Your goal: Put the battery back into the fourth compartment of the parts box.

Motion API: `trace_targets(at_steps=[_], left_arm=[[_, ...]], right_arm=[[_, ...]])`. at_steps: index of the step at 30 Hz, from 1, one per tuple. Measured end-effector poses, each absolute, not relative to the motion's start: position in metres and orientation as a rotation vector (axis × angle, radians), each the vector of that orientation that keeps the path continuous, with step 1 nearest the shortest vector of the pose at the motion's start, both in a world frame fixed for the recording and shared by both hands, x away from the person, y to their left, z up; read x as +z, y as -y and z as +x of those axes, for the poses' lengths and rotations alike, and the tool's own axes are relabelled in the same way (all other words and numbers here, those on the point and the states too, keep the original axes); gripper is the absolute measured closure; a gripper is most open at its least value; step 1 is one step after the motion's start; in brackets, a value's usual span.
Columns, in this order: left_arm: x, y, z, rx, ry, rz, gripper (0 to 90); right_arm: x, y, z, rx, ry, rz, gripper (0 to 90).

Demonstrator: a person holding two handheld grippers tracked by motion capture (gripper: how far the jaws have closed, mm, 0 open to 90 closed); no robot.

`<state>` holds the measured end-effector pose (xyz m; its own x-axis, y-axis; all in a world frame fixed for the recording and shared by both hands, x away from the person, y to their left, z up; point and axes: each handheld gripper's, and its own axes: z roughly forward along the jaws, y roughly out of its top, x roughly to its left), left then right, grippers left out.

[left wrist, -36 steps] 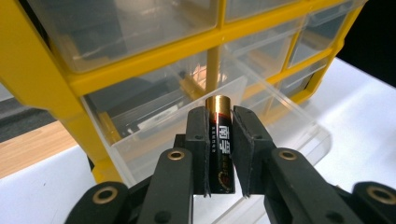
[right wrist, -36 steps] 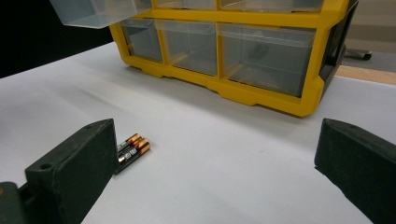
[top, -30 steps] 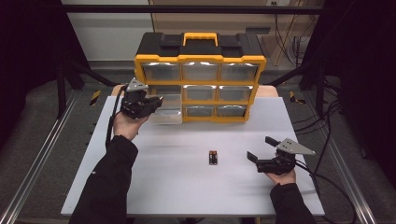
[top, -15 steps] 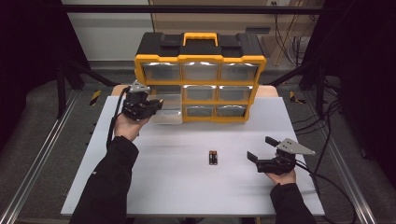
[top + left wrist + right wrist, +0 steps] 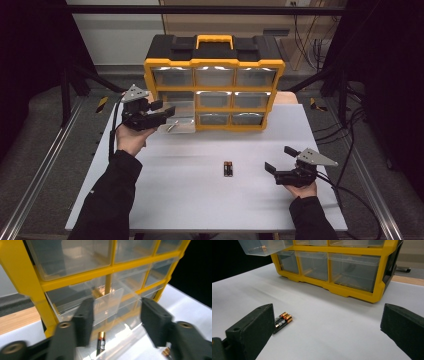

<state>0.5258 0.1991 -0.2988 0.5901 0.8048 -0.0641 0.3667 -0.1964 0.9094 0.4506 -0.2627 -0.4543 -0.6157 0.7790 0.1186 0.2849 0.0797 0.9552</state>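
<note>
Clear plastic drawer (image 5: 180,119) pulled out, boxy; left hand-held gripper (image 5: 159,114) spread wide around it, gripping nothing.

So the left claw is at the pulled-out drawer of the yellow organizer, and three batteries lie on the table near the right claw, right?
Not quite. Two batteries lie side by side on the table near the right claw, not three; the right gripper view shows the pair clearly. The left claw is indeed at the pulled-out drawer.

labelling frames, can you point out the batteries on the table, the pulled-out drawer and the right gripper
batteries (image 5: 228,168): high view, middle of the pair lying on the table
pulled-out drawer (image 5: 181,118): high view, its clear front part
right gripper (image 5: 278,159): high view, midway between its open fingertips
</note>
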Motion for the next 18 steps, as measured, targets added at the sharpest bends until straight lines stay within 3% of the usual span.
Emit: trace_targets(at_steps=[1, 2, 8, 18], left_arm=[[-0.298, -0.199, 0.524, 0.534, -0.953, 1.788, 42.0], [-0.298, -0.200, 0.520, 0.530, -0.945, 1.775, 34.9], [-0.300, -0.204, 0.501, 0.502, -0.897, 1.720, 18.8], [-0.316, -0.202, 0.474, 0.536, -0.862, 1.734, 3.1]], right_arm=[[-0.454, 0.263, 0.451, 1.556, -1.939, 1.049, 0.2], [-0.454, 0.263, 0.451, 1.555, -1.937, 1.048, 0.2], [-0.454, 0.263, 0.450, 1.560, -1.934, 1.048, 0.2], [-0.454, 0.263, 0.450, 1.560, -1.935, 1.043, 0.1]])
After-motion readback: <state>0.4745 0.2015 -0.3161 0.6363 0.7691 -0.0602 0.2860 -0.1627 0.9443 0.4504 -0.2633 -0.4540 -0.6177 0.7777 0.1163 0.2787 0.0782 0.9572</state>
